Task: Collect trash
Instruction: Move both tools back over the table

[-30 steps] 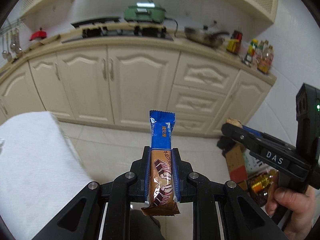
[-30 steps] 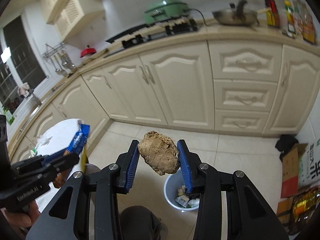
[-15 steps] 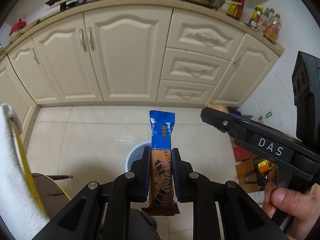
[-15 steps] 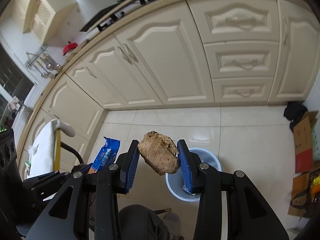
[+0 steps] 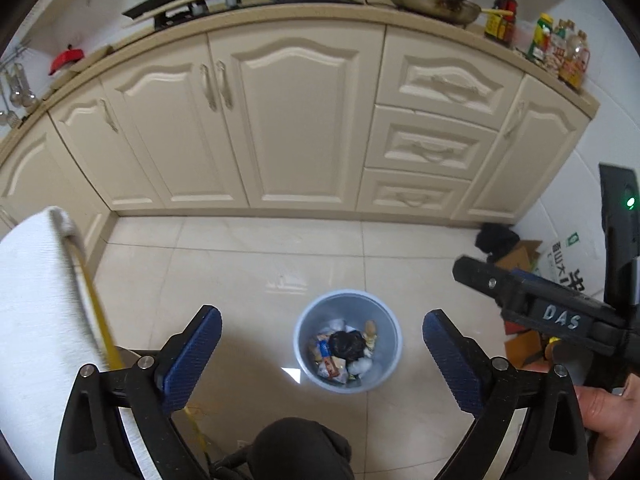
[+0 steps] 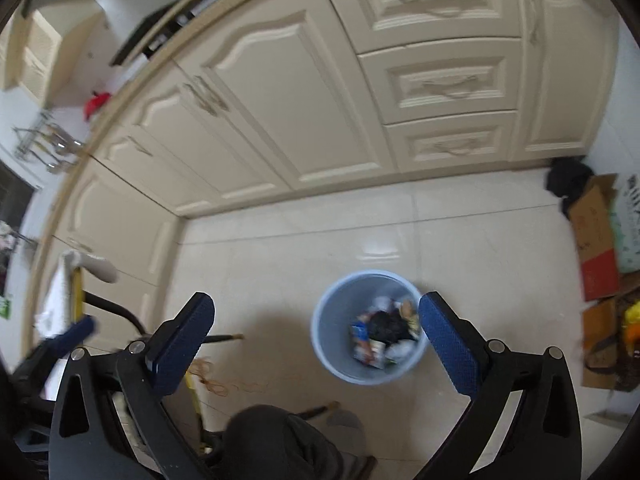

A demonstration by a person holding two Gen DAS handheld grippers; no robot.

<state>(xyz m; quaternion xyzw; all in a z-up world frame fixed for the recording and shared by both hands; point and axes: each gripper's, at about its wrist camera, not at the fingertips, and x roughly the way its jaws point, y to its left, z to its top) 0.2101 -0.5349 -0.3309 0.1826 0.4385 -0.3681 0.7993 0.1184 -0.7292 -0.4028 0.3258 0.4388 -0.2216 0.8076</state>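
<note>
A pale blue trash bin (image 5: 308, 324) stands on the tiled floor below both grippers and holds wrappers, crumpled paper and a black lump. It also shows in the right wrist view (image 6: 332, 320). My left gripper (image 5: 322, 354) is open and empty above the bin, jaws wide apart. My right gripper (image 6: 316, 338) is open and empty above the bin too. Its body shows at the right of the left wrist view (image 5: 560, 316).
Cream kitchen cabinets (image 5: 296, 120) run along the far side. A white-covered table edge (image 5: 36, 300) is at the left. Cardboard boxes (image 6: 596, 240) and a dark cloth (image 6: 568, 176) lie at the right by the wall. My knee (image 5: 298, 448) is below.
Both grippers opened. The blue and brown snack wrapper left the left gripper and the brown lump left the right gripper; both views tilted down onto the bin.
</note>
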